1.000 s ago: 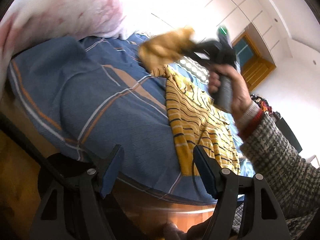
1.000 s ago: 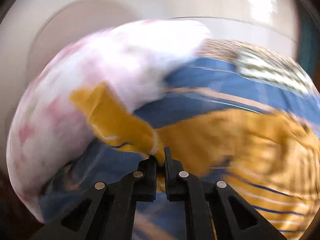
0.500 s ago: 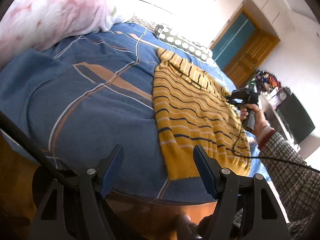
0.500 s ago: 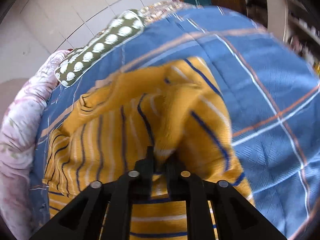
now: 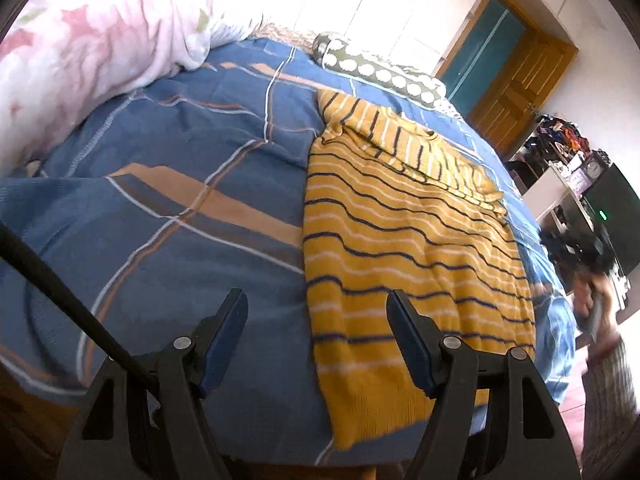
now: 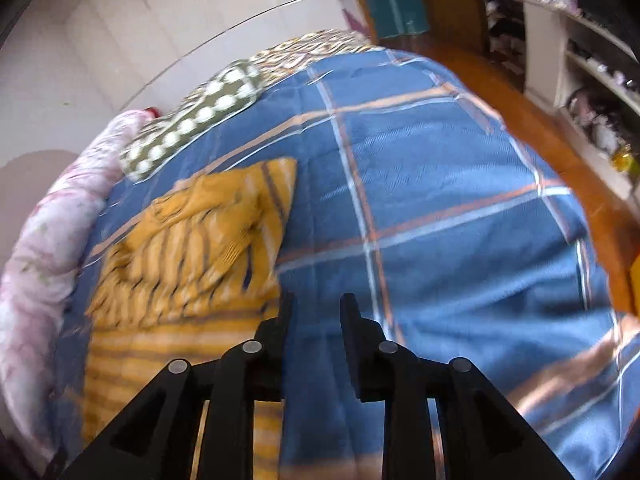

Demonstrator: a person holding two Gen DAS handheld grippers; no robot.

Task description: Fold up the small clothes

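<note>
A yellow sweater [image 5: 404, 248] with dark and white stripes lies flat on the blue plaid bed cover [image 5: 160, 184], one sleeve folded across its upper part. My left gripper [image 5: 316, 316] is open and empty, held above the near bed edge just left of the sweater's hem. My right gripper [image 6: 316, 308] is open and empty, above the cover just right of the sweater [image 6: 188, 240]. It also shows blurred at the far right of the left wrist view [image 5: 576, 248].
A pink floral duvet [image 5: 92, 52] is bunched at the left of the bed. A green dotted pillow [image 5: 380, 72] lies at the head. A wooden door [image 5: 516, 80] and cluttered shelves [image 6: 580, 80] stand beyond the bed. Wood floor [image 6: 532, 120] runs alongside.
My right gripper carried the sleeve across the sweater, let it go and opened, then drew back to the right. The sleeve now lies folded over the body. My left gripper stayed open.
</note>
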